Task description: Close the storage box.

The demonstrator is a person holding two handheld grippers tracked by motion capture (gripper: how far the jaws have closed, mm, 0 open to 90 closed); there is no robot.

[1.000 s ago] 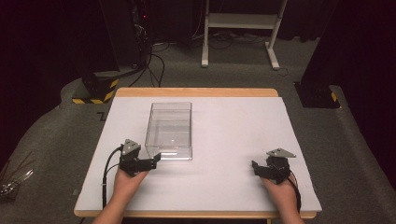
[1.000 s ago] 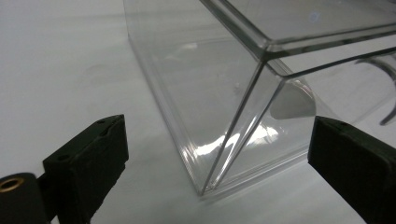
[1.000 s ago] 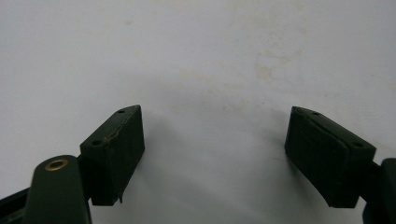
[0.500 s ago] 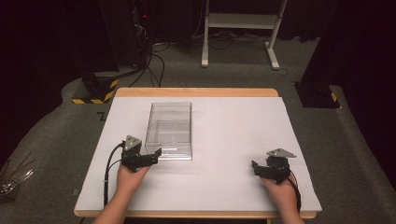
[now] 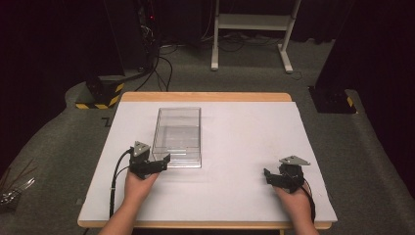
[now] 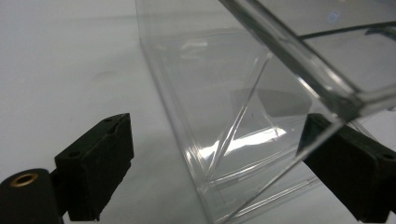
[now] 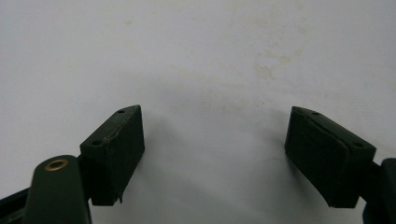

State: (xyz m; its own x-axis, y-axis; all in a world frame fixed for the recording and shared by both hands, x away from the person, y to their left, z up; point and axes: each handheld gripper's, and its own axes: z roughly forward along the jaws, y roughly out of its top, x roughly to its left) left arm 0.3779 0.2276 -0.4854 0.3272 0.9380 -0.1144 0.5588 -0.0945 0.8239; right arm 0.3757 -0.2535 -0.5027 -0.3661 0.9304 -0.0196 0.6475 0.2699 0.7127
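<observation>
**Left gripper at box corner, right gripper idle**

Left side of the table: the left gripper sat at the near left corner of the clear plastic box, held low over the white top, cable trailing back along the forearm. Its jaws had just been closing, and the box corner stood between them. In the left gripper view the box wall ran up between the two black pads; the left pad was well clear of the wall with bare table between, while the right pad sat behind the clear wall, just beside or touching it, can't tell which. So: jaws partly closed around the corner, no clamp on it.

Middle: the box stood upright, open top, long side running away from the person, left of table centre, near the far wooden edge. Nothing visible inside.

Right side: the right gripper rested near the front right of the table, well apart from the box. In the right gripper view its jaws stood wide open over bare white surface, nothing between them.
</observation>
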